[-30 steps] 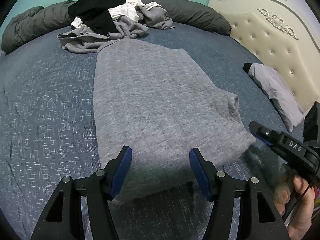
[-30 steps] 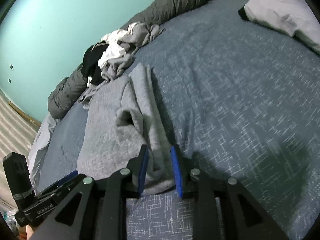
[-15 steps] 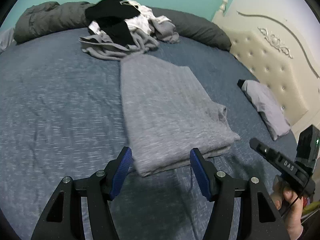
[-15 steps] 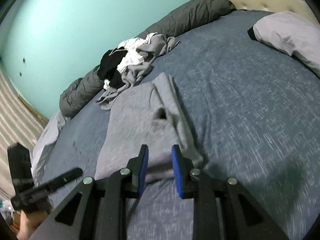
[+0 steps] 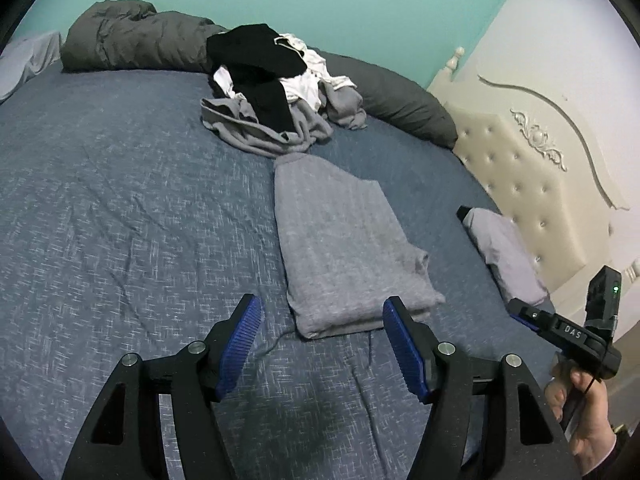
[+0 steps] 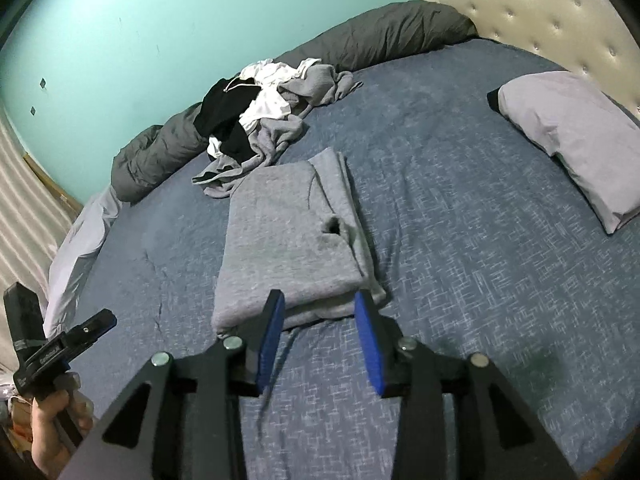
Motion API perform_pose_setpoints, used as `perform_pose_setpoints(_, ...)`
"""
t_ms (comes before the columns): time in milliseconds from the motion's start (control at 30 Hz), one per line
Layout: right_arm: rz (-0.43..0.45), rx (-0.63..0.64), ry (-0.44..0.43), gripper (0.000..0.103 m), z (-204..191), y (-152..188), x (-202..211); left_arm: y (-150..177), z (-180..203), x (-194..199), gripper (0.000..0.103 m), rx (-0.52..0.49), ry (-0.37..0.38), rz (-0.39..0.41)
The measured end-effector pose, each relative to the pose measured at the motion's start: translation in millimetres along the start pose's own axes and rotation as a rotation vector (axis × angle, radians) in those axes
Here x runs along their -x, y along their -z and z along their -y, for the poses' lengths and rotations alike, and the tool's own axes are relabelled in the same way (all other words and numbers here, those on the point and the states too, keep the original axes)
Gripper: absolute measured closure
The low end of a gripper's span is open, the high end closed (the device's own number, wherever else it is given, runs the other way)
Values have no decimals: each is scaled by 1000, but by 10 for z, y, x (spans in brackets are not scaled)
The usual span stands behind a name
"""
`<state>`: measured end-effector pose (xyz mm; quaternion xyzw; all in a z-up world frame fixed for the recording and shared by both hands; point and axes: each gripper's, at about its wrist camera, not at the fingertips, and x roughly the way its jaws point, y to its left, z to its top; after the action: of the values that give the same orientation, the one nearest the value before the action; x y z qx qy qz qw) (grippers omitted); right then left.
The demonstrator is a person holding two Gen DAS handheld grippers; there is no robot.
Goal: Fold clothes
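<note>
bed (image 5: 120,208): blue flecked sheet fills the frame
duvet (image 5: 132,40): dark grey, rolled, top edge
pillow (image 6: 576,140): pale lilac, right side
headboard (image 5: 532,184): cream, tufted, upper right
wall (image 6: 120,32): turquoise

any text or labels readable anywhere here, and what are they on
"DAS": white letters on the black body of the right gripper, seen from the left wrist view.
A white label on the side of the left gripper, seen from the right wrist view: too blurred to read.
No lettering shows on the folded grey garment or the clothes pile.
</note>
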<state>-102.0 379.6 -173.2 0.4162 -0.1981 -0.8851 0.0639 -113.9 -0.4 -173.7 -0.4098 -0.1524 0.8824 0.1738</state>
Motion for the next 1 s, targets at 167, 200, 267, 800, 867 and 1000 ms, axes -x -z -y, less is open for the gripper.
perform_pose_setpoints(167, -34, 24, -8, 65, -136, -41, -62, -58, 8, -99, 35, -8, -4, -18)
perform_pose_setpoints(200, -40, 28, -12, 65, -152, -49, -94, -66, 4, -147, 35, -5, -3, -25)
perform_pose_setpoints(267, -52, 33, -22, 65, -170, -72, -162, -73, -4, -264, 35, 4, -2, -43)
perform_pose_setpoints(800, -122, 136, -70, 65, -192, -659, -1201, -99, -179, -1420, 34, 60, -54, -191)
perform_pose_setpoints(867, -127, 175, -74, 65, -235, -707, -1342, -95, -179, -1520, 34, 58, -57, -198)
perform_pose_setpoints(1000, -149, 249, -62, 65, -275, -704, -1598, -6, -153, -1700, 35, 44, -60, -221)
